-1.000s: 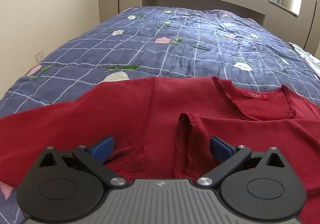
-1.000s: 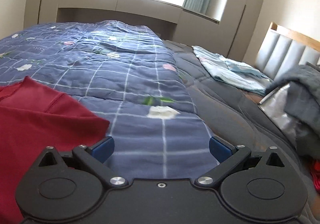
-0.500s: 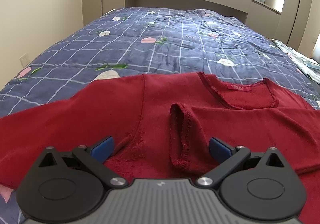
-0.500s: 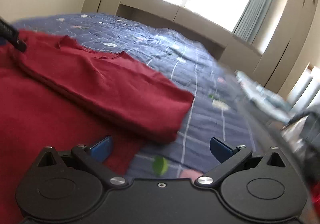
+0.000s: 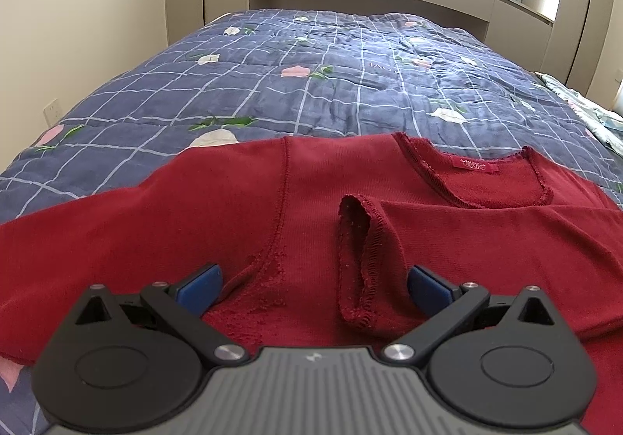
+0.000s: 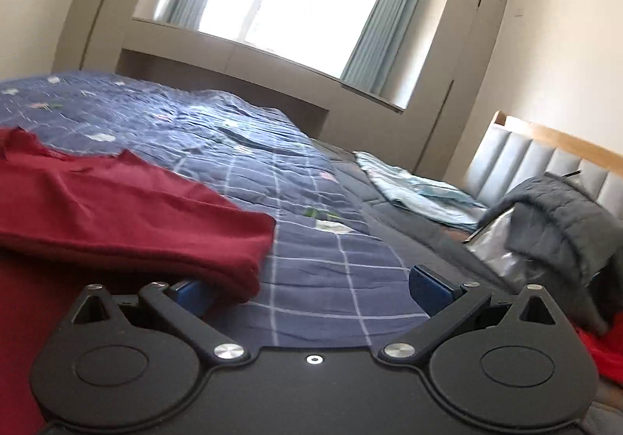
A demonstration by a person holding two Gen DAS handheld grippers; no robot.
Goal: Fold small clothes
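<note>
Both tools, left [image 5: 314,289] and right [image 6: 311,289], spread wide, empty, over the red top [image 5: 218,209].

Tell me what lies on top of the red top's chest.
One sleeve is folded across the red top, its cuff ending between the open left gripper's fingers. Below the neckline, the chest under that sleeve is covered. The quilt lies beneath it all.

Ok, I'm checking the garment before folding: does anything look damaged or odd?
Yes: the red top looks frayed along the armpit seam between the left gripper's open fingers. One sleeve is already folded across the chest, its cuff gaping.
</note>
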